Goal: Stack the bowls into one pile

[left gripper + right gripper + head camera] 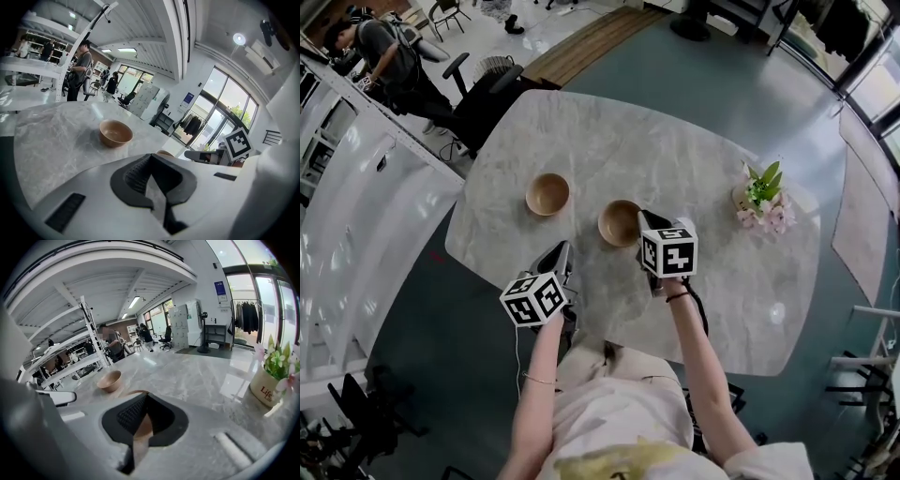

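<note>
Fingers (131,416) of the right gripper (145,395) are pressed together with nothing between them, and the left gripper (149,158) is closed likewise. Both hover over the near part of the marble table (703,159). A potted plant (763,199) stands toward its right edge. Two bowls sit apart, unstacked: the near bowl (619,223) by the right gripper's tip, the far bowl (547,194) further left
</note>
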`<state>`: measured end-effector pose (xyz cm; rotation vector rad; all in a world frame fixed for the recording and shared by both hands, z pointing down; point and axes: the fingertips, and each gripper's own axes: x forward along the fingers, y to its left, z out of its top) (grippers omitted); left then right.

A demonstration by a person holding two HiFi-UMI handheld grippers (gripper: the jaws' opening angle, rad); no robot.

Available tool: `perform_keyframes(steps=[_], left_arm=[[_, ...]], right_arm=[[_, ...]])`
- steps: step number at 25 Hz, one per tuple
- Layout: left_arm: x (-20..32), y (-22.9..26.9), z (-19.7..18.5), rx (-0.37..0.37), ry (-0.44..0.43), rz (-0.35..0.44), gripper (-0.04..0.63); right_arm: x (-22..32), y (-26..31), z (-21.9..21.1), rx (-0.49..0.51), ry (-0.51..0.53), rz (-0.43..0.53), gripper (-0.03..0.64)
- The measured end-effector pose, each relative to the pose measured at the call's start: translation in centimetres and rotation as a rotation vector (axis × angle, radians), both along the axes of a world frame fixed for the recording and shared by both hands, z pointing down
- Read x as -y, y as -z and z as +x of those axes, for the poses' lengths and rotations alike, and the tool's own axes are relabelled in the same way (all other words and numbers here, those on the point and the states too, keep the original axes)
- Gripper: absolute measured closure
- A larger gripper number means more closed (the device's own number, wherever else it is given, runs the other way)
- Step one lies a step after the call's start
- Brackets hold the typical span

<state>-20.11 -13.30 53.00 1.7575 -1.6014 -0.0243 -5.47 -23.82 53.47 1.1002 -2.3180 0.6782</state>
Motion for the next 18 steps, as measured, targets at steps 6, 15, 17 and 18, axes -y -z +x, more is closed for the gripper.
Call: perform_keyframes(steps=[6, 15, 17, 18], left_arm=[[0.0, 1.4, -1.9, 0.005, 0.045, 0.033, 0.595], [0.1, 1.7, -6.5, -0.002, 0.045, 0.039, 0.595], [0.2, 1.4, -7.7, -0.005, 0.034, 0.031, 0.595], [0.3, 1.3, -8.2, -0.006, 0.027, 0.026, 0.595]], right_arm=[[-0.3, 1.5, -2.1, 0.063, 0.028, -0.004, 0.611], [-0.9, 2.3, -8.3, 0.138, 0.048, -0.042, 0.611], [-0.9, 2.1, -9.9, 0.163, 0.037, -0.068, 0.611], [-0.7, 2.1, -10.8, 0.172, 0.032, -0.077, 0.611]])
